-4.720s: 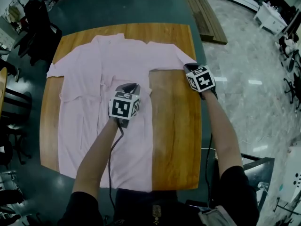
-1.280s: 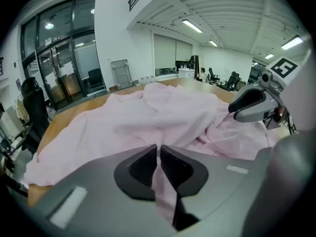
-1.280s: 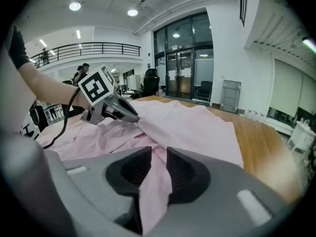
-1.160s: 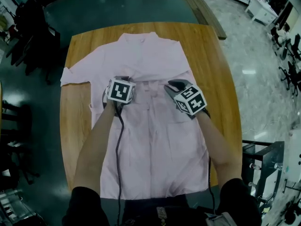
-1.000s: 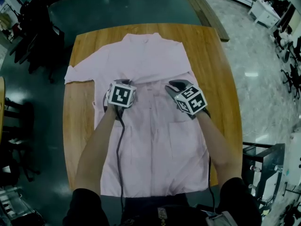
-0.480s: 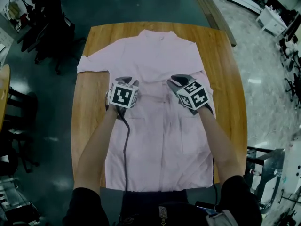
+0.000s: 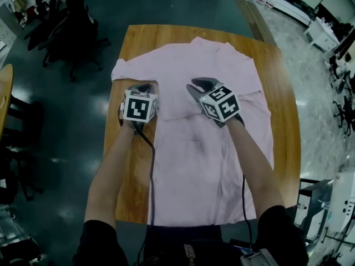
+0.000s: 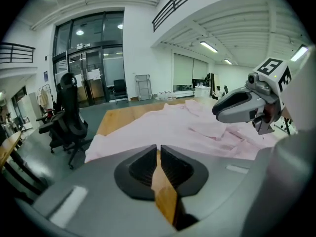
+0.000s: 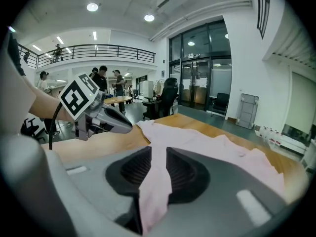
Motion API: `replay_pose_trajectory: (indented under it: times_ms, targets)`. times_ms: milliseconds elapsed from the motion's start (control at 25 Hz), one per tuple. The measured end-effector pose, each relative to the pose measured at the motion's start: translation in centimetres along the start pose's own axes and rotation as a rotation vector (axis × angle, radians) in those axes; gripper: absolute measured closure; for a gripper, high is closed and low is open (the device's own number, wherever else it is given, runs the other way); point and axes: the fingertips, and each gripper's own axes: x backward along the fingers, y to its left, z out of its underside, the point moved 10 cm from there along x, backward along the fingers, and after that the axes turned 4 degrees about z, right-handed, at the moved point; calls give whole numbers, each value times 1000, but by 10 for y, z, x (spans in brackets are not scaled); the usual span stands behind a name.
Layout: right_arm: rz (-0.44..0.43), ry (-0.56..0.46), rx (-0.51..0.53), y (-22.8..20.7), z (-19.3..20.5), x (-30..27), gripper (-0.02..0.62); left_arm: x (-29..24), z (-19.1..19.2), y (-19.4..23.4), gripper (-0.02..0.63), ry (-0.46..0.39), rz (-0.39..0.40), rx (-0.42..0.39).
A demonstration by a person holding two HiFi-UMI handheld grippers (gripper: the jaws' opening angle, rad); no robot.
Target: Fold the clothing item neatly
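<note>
A pale pink shirt (image 7: 205, 148) lies flat on the wooden table (image 7: 285, 143), collar at the far end. My right gripper (image 7: 198, 83) hangs over its chest, shut on a fold of the pink cloth (image 9: 155, 191) that runs between its pads. My left gripper (image 7: 145, 85) is at the shirt's left edge, just below the left sleeve (image 7: 127, 68). Its jaws have just been closing and now stand shut (image 8: 158, 149), with only bare wood showing behind the slit and no cloth in them. Each gripper view shows the other gripper (image 8: 237, 105) (image 9: 111, 120) close beside it.
Office chairs (image 7: 72, 32) stand on the dark floor left of the table. Another tabletop (image 7: 4, 93) shows at the left edge. A wooden platform (image 7: 252, 10) lies beyond the far right corner, and a metal frame (image 7: 316, 204) stands at the near right. People (image 9: 101, 78) stand far off.
Both grippers have moved left and farther up the shirt. The left one, earlier over the cloth, is now at its left edge over wood. The right one carried a fold of cloth along.
</note>
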Motion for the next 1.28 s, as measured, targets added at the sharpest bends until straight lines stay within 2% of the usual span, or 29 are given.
replay_pose_trajectory:
  times_ms: [240, 480, 720, 1000, 1280]
  targets:
    - [-69, 9, 32, 42, -40, -74, 508, 18, 20, 75, 583, -10, -51, 45]
    - [-121, 51, 61, 72, -61, -142, 508, 17, 40, 145, 578, -9, -98, 77]
    - [-128, 71, 42, 84, -64, -174, 508, -9, 61, 200, 507, 35, -80, 125]
    - [-118, 99, 96, 85, -54, -174, 508, -38, 75, 231, 456, -3, -21, 295]
    - [-107, 96, 97, 86, -49, -163, 508, -52, 73, 229, 464, -17, 9, 331]
